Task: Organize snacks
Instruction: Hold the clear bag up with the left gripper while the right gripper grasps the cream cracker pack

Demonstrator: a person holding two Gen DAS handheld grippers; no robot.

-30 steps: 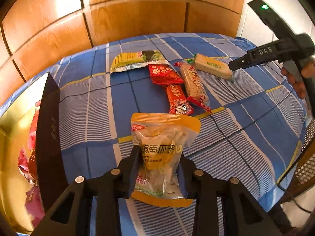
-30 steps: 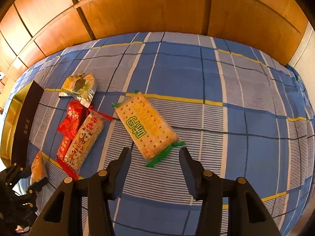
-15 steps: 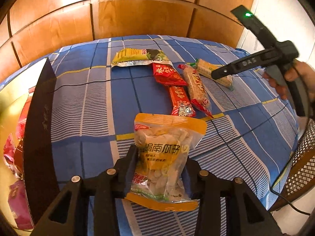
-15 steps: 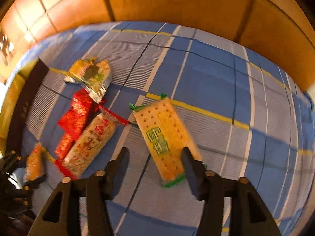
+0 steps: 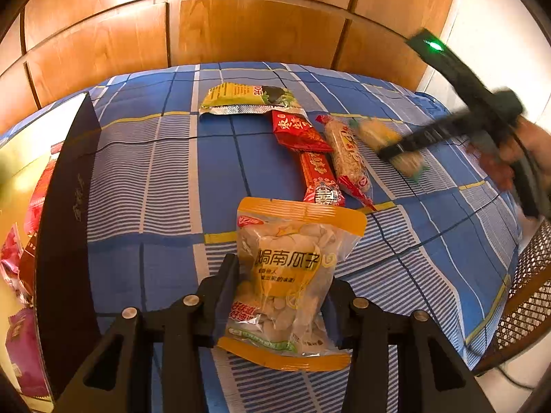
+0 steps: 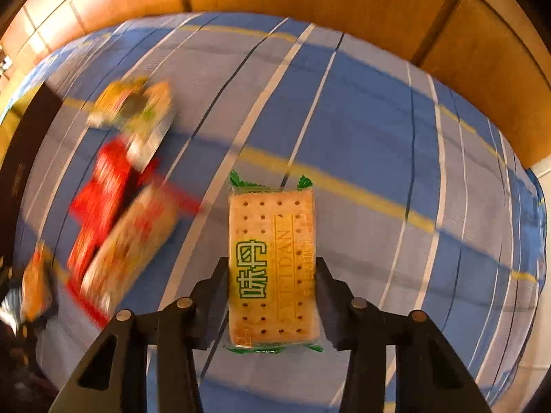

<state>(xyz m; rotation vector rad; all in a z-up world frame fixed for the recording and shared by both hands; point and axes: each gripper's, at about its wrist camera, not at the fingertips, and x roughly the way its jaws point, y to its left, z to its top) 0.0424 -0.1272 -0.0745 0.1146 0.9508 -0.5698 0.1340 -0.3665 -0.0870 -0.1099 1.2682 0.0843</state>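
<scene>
Seeds bag (image 5: 292, 282) sits gripped between the left gripper's (image 5: 280, 296) fingers, over the blue plaid cloth (image 5: 144, 179). Beyond the bag lie two red packets (image 5: 318, 175), a long wrapper (image 5: 346, 156) and a green packet (image 5: 246, 101). Right gripper (image 6: 272, 296) clamps the cracker pack (image 6: 272, 265). Left of the bag stands a dark box wall (image 5: 67, 227).

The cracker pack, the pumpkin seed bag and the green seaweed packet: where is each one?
cracker pack (image 6: 272, 268): right wrist view, on its printed front.
pumpkin seed bag (image 5: 289, 275): left wrist view, on its yellow label.
green seaweed packet (image 5: 246, 99): left wrist view, on its middle.
</scene>
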